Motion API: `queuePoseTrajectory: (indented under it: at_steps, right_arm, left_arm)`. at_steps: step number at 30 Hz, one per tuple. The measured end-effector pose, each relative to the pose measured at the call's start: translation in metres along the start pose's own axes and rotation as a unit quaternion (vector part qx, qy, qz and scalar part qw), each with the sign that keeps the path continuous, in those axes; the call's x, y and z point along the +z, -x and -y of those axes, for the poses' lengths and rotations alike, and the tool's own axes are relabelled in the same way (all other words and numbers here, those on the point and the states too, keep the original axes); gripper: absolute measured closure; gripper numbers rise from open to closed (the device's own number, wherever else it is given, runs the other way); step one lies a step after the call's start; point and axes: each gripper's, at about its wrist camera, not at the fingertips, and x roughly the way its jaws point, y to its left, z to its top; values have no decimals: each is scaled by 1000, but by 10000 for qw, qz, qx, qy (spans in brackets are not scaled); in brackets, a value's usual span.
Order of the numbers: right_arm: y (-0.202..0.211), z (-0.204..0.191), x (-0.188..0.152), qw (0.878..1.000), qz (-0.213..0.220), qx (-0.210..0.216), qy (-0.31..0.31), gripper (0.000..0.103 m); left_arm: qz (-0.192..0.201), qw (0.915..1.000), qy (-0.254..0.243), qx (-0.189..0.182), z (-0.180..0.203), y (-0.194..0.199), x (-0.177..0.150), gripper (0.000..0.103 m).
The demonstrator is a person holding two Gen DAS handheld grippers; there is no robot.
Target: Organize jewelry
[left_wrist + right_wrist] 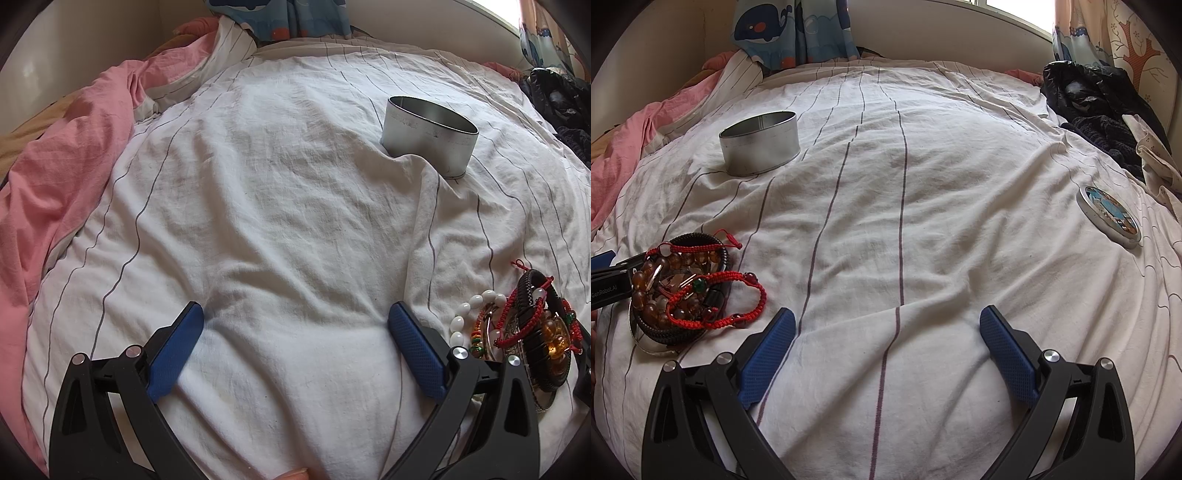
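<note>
A pile of jewelry [687, 288] lies on the white striped bedsheet [923, 206]: red cord bracelets, amber bead strings, a black braided band and white beads. In the left wrist view the pile [524, 328] sits just right of my left gripper [295, 321], which is open and empty over the sheet. An open oval metal tin [428, 133] stands farther back; it also shows in the right wrist view [759, 144]. Its lid [1108, 218] lies flat at the right. My right gripper [886, 325] is open and empty, right of the pile.
A pink blanket [66, 177] is bunched along the left side of the bed. Dark clothes [1100, 110] are heaped at the far right. Curtains [790, 29] and a wall stand behind the bed. The sheet is wrinkled.
</note>
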Motion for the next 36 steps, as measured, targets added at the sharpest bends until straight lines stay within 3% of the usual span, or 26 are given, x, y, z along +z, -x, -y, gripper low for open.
queuePoseTrajectory:
  at_steps: [36]
  right_arm:
    - [0,-1,0,10000,0,-33,18,7]
  left_arm:
    - [5,10000,-20,28,2,0,-1,6]
